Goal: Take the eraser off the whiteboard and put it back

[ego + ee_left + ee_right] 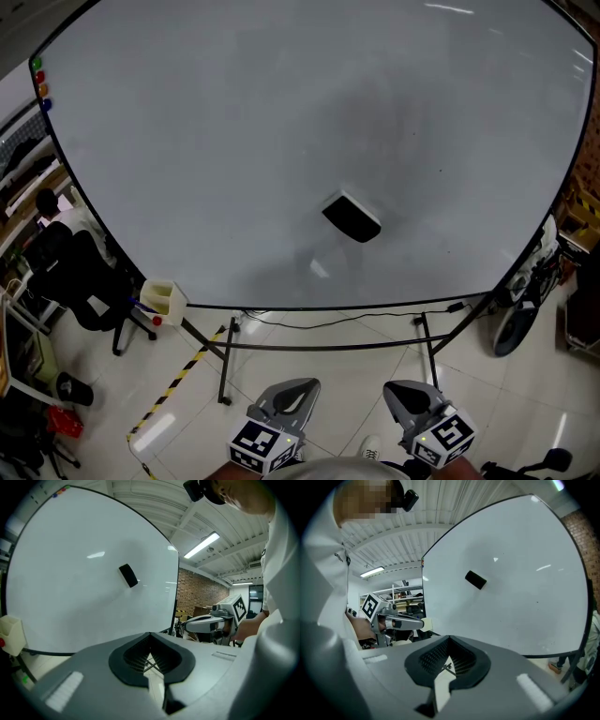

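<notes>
A black eraser sticks to the large whiteboard, right of its middle and in its lower half. It also shows as a small dark block in the left gripper view and the right gripper view. Both grippers hang low in front of the board, well short of it. My left gripper is shut with nothing in it. My right gripper is shut and empty too. Each gripper view shows the other gripper to its side, the right one and the left one.
The board stands on a black frame with legs and a cable along its lower edge. A cream holder hangs at its lower left corner. A black office chair is at left, striped floor tape below, a wheel at right.
</notes>
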Available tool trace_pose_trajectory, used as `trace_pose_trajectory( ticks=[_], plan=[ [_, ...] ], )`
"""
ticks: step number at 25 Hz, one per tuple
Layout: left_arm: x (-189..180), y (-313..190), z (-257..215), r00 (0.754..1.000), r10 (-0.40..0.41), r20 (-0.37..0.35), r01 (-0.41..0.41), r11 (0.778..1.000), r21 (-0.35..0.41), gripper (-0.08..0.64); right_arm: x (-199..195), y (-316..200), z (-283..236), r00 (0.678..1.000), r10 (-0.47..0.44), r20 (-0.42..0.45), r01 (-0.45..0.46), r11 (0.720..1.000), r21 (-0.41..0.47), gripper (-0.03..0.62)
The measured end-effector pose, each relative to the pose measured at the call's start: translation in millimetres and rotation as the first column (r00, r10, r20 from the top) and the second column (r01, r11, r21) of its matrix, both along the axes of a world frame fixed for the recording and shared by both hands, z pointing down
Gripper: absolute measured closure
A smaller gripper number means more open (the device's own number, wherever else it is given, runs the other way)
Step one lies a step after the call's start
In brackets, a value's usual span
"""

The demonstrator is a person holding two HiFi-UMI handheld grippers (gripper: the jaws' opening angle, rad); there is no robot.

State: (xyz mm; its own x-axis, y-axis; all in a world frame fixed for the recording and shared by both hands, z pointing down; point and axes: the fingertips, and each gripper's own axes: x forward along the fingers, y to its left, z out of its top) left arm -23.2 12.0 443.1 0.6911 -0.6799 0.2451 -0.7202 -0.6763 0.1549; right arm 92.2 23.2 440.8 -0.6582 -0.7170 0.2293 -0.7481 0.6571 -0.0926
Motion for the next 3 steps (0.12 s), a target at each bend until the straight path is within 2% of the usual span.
trace_pose_trajectory(
  ticks=[3],
  plan=[
    [-1.9, -0.7, 1.6, 0.999, -0.004, 0.034, 0.003, 1.0, 0.023, 0.543, -0.2, -0.4, 2.1, 1.0, -0.001, -0.003, 0.001, 1.0, -0.006, 0.592]
  ],
)
